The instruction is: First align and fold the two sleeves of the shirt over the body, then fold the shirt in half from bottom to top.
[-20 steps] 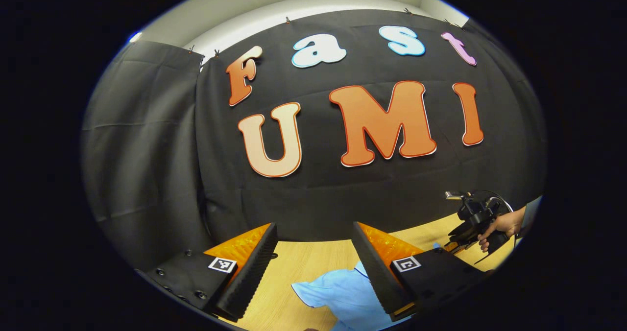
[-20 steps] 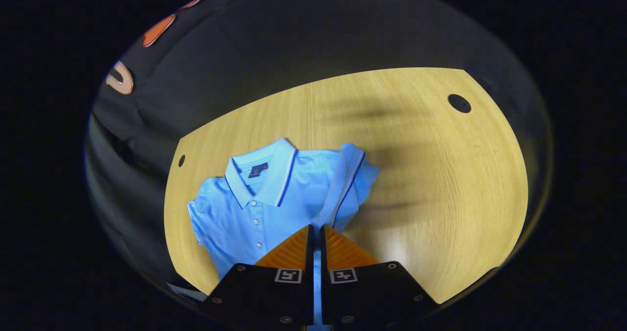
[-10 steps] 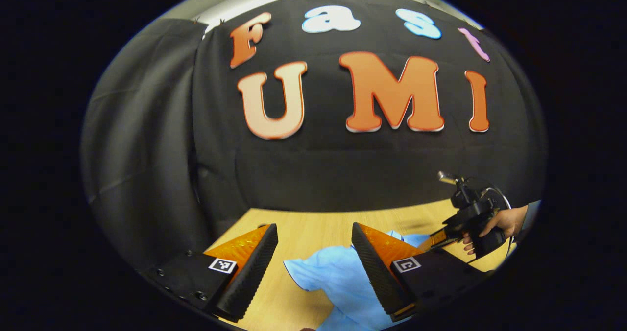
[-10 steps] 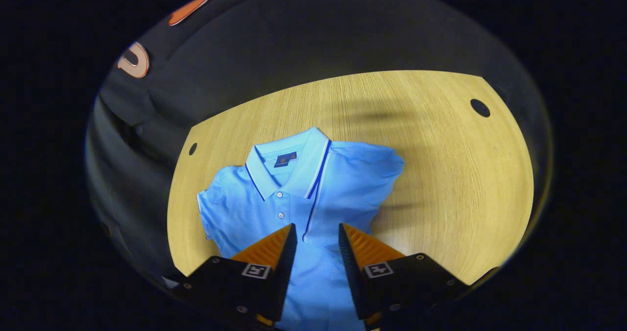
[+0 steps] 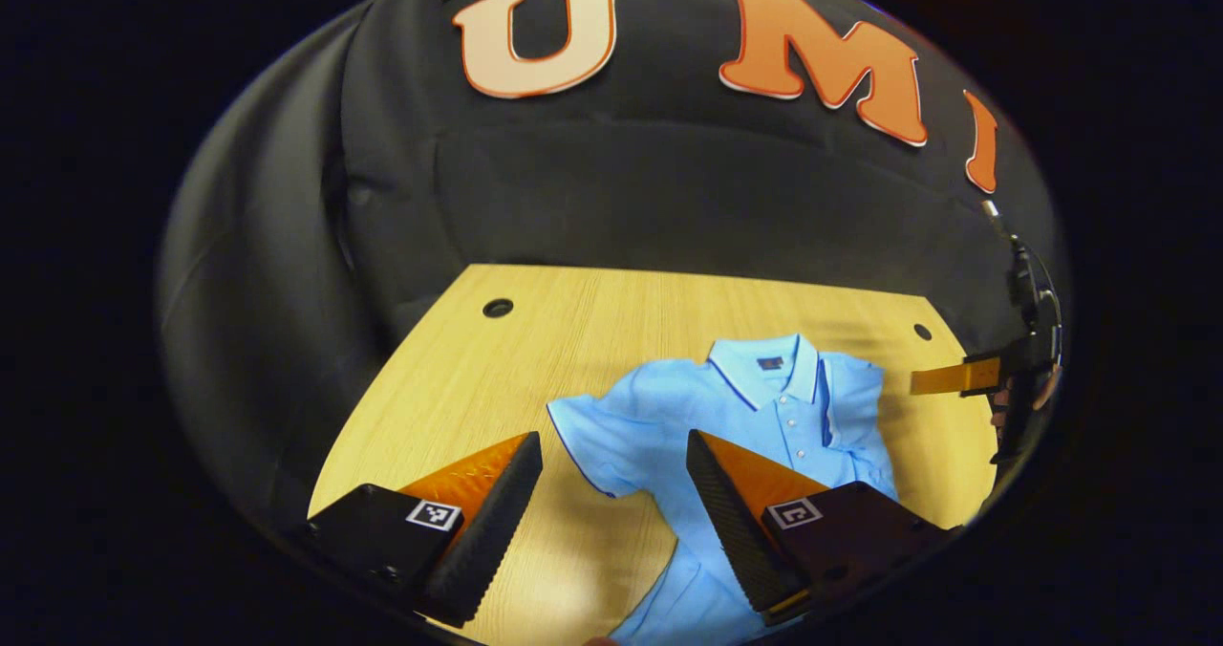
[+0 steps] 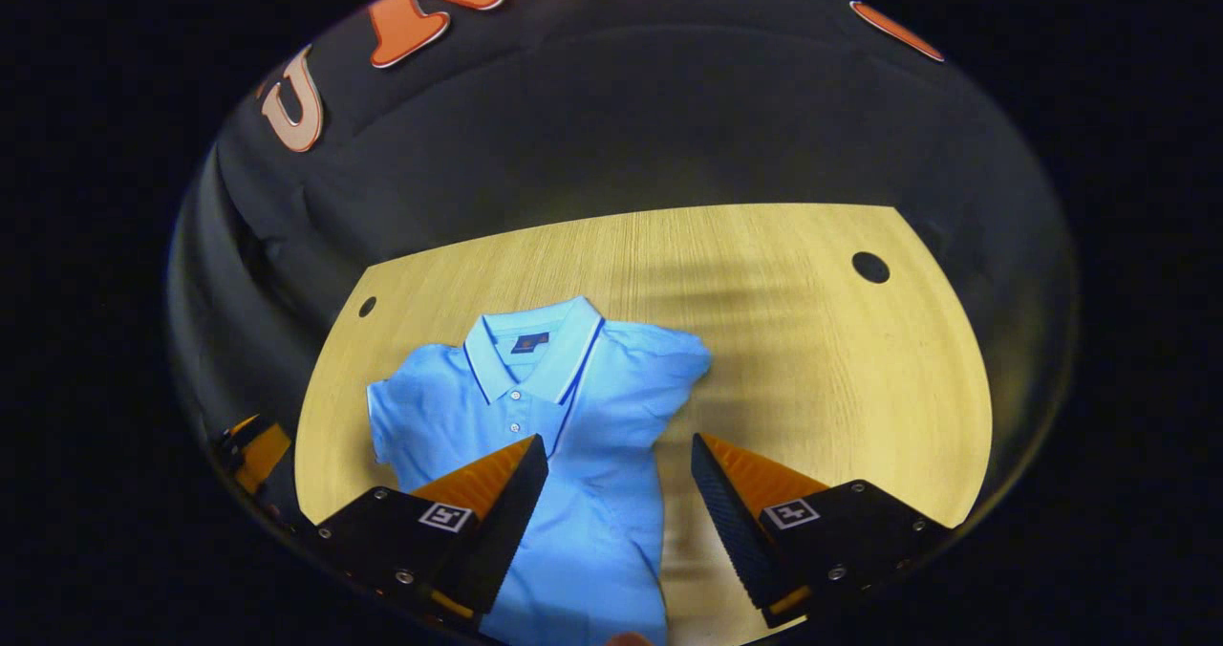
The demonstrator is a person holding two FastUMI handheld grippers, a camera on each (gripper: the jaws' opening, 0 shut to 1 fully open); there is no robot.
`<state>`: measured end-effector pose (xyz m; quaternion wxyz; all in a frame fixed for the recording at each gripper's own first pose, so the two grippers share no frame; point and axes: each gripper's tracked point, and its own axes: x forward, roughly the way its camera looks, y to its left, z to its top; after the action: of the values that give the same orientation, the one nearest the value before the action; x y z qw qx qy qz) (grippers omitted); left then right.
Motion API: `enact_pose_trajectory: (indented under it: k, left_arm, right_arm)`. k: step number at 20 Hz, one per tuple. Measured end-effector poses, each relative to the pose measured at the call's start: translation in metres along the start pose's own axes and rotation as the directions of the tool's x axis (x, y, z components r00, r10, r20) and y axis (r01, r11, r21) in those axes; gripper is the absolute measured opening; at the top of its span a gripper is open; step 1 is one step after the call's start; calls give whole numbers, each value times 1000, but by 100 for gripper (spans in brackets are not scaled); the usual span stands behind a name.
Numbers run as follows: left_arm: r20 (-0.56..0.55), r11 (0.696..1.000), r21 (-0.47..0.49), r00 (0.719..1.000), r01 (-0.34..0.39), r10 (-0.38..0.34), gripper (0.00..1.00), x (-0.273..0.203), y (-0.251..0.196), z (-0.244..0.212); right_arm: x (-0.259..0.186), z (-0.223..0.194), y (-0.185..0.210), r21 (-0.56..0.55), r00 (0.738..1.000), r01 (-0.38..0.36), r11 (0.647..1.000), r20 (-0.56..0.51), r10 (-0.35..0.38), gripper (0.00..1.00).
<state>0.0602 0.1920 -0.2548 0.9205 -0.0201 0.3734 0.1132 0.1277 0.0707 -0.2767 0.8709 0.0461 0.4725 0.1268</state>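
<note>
Left gripper point(image 5: 611, 474): jaws spread wide, nothing between them, held above the table point(image 5: 459, 378) at the bottom of the left gripper view. Just beyond its fingers, centre to lower right of that frame, lies the light blue polo shirt point(image 5: 755, 417), collar toward the booth wall and front buttons up. The one sleeve still laid out point(image 5: 588, 441) spreads flat toward lower centre, close ahead of the gap between the fingers. Right gripper point(image 6: 621, 493): jaws also apart and empty, hovering over the shirt point(image 6: 573, 455) at the bottom of the right gripper view; it shows again at the far right edge of the left gripper view point(image 5: 955, 376), above the table and off the shirt's side. In the right gripper view the folded sleeve point(image 6: 650, 388) lies turned in over the body at frame centre, the shoulder edge rounded and slightly rumpled; the opposite sleeve sticks out at centre left. Judged progress: first sleeve fold done; second sleeve not yet folded; the bottom-to-top half fold not begun, the lower body running out of frame under the fingers, so the hem's state cannot be told. Likely next: left gripper pinches the spread sleeve's edge and carries it across to match.
</note>
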Motion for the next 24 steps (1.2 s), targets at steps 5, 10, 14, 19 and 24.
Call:
enact_pose_trajectory:
  k: [5, 10, 14, 19, 24]
  left_arm:
    - [-149, 999, -39, 989, -24, 18, 100, 43, 21, -23]
    - [-294, 995, -98, 955, -6, -23, 100, 79, 32, -38]
    - [-405, 993, -115, 914, -14, -34, 99, 115, 26, -58]
    - [-466, 989, -144, 884, -37, -34, 99, 133, 28, -66]
    - [-524, 989, -140, 851, -47, -34, 100, 139, 26, -79]
  right_arm:
    - [-31, 9, -26, -36, 989, 78, 996, 131, -73, 98]
    - [-65, 15, -55, -19, 951, 178, 984, 258, -167, 98]
    - [-81, 3, -71, 22, 925, 242, 970, 296, -237, 98]
    - [-124, 0, -80, 32, 880, 306, 952, 371, -296, 97]
    - [-163, -15, -85, 62, 847, 349, 935, 405, -344, 97]
